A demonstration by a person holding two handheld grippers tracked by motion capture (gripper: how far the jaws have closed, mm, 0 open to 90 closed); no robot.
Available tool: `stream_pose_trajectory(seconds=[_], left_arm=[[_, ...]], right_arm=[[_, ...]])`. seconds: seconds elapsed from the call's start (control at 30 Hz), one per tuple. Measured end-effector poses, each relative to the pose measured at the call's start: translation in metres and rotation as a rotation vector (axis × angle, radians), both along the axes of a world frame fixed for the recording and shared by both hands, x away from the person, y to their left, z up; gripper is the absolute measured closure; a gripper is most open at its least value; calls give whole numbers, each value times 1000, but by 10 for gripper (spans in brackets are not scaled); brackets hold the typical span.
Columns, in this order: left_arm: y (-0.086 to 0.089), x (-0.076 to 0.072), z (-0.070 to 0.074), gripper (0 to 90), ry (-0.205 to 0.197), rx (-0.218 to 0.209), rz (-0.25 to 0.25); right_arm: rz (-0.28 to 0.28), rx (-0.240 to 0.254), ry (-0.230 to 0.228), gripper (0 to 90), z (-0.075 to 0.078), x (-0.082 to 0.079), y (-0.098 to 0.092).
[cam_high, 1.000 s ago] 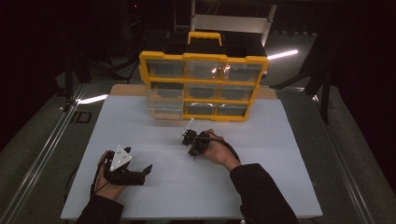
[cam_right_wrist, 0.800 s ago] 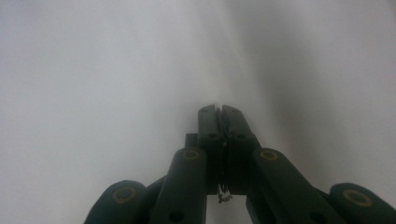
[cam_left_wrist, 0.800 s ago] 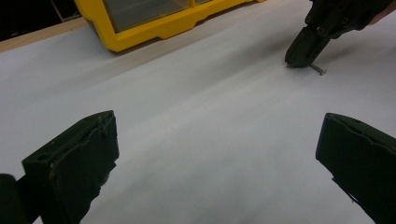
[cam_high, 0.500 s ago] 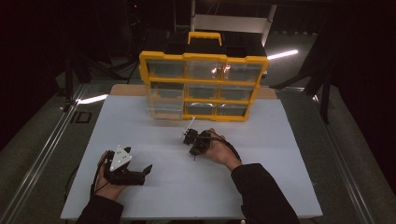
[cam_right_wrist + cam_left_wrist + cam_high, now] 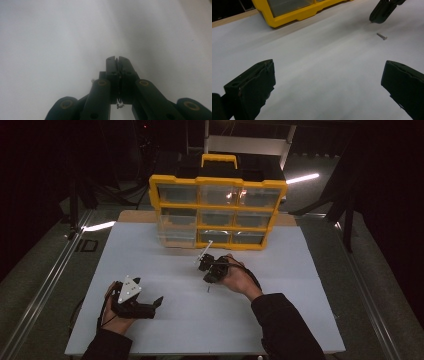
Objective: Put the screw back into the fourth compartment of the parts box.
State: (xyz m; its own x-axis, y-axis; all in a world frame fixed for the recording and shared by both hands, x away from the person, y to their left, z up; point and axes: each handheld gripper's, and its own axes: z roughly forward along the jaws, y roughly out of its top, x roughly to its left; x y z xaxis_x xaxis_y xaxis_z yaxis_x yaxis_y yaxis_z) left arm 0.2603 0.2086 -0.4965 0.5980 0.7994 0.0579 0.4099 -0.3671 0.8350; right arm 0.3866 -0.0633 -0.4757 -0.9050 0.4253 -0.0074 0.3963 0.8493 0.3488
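Steel screw (image 5: 382,36), one only, lies just beside the closed, empty right tongs (image 5: 372,21); left tongs (image 5: 329,82) gape wide.

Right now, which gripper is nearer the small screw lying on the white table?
Right. The right gripper hangs just above the screw, fingers shut. The left gripper rests farther off near the table's front left, fingers open.
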Motion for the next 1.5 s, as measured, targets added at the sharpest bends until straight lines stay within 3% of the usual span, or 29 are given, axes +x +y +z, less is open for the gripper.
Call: stream_pose_trajectory(seconds=[0.8,1.5], left_arm=[[0,0,0,0,0,0,-2],[0,0,0,0,1,-1,-2]], right_arm=[[24,39,-4,876,32,-2,-3],[-13,92,-2,876,69,5,-7]])
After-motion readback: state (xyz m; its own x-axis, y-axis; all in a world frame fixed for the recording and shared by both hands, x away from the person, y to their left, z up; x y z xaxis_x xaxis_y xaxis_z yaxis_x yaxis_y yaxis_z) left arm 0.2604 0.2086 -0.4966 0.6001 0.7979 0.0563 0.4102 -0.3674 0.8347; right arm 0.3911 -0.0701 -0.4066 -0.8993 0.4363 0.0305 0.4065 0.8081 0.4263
